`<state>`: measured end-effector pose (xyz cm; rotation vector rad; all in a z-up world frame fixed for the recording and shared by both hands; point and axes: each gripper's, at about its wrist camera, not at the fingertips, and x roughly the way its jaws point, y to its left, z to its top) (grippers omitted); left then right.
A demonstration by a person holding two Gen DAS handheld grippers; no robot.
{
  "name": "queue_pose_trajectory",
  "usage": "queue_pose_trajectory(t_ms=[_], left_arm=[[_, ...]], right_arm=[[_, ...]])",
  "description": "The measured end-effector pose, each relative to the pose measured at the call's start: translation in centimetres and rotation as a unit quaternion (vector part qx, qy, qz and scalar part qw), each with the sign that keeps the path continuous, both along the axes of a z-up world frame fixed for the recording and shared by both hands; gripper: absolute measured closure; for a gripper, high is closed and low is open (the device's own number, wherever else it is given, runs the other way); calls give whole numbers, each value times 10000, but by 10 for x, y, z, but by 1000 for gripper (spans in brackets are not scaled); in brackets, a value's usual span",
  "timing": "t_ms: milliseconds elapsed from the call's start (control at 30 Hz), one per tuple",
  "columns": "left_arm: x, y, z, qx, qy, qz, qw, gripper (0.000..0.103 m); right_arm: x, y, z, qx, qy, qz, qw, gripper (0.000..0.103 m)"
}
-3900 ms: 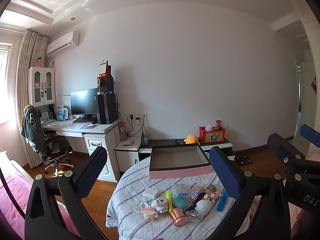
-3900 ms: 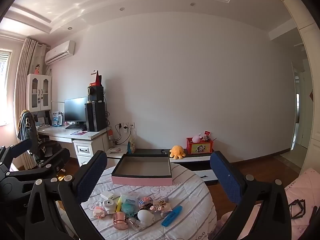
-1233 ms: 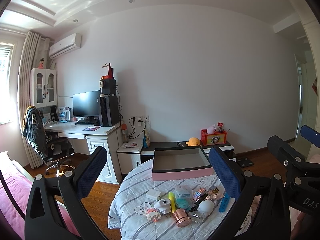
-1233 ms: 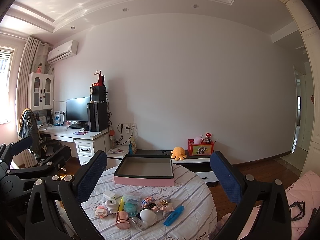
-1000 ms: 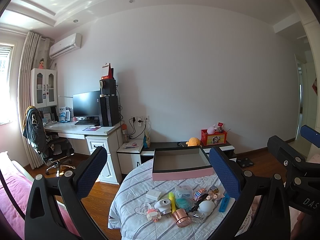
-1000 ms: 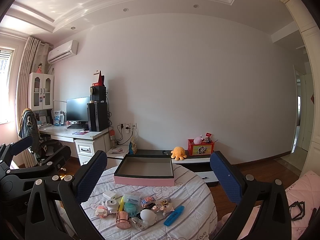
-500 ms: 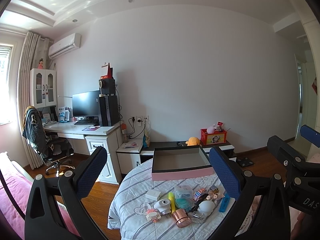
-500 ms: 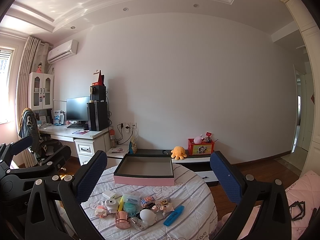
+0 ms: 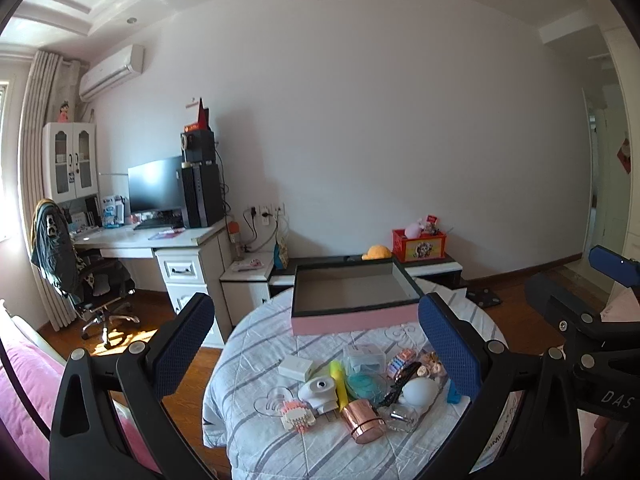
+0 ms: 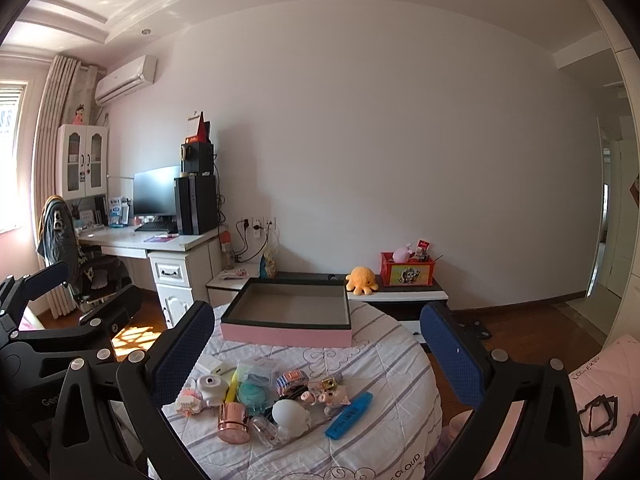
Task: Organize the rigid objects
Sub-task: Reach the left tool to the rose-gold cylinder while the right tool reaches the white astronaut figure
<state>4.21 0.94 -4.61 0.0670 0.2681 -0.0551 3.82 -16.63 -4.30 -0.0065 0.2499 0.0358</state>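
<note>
A pink box with a dark rim stands open and empty at the far side of a round table under a striped cloth. Near the front lies a cluster of small items: a rose-gold cylinder, a white egg-shaped piece, a white camera toy, a blue marker, a yellow marker. My left gripper and my right gripper both hover open above and short of the items, holding nothing.
A white desk with a monitor and a draped chair stands left. A low cabinet behind the table carries an orange plush and a red box. Pink bedding lies at the lower left.
Both views have drifted only slightly; the table and box sit a touch higher in frame than 3.9 s ago. No item has moved, and both grippers have stayed open.
</note>
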Motion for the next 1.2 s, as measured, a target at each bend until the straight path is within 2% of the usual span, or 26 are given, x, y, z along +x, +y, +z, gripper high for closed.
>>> queue_pose_trajectory(t_ms=[267, 367, 500, 833, 1000, 1100, 1200], left_arm=[[57, 8, -80, -81, 1020, -139, 9947, 0], [67, 12, -115, -31, 1302, -51, 9915, 0], [71, 17, -147, -175, 1610, -24, 9868, 0], [70, -23, -175, 261, 1722, -143, 9846, 0], [82, -33, -186, 337, 1893, -171, 9812, 12], [90, -37, -190, 229, 1984, -324, 9793, 14], [97, -45, -199, 282, 2106, -445, 9762, 16]], right_arm=[[53, -13, -80, 25, 954, 52, 9954, 0], [64, -20, -106, 53, 1233, 14, 9924, 0], [70, -32, -133, 84, 1442, -41, 9895, 0], [77, -52, -163, 173, 1847, -70, 9826, 0], [83, -59, -174, 262, 1979, -54, 9798, 0], [87, -63, -179, 317, 2030, -30, 9787, 0], [92, -63, -183, 344, 2090, 12, 9773, 0]])
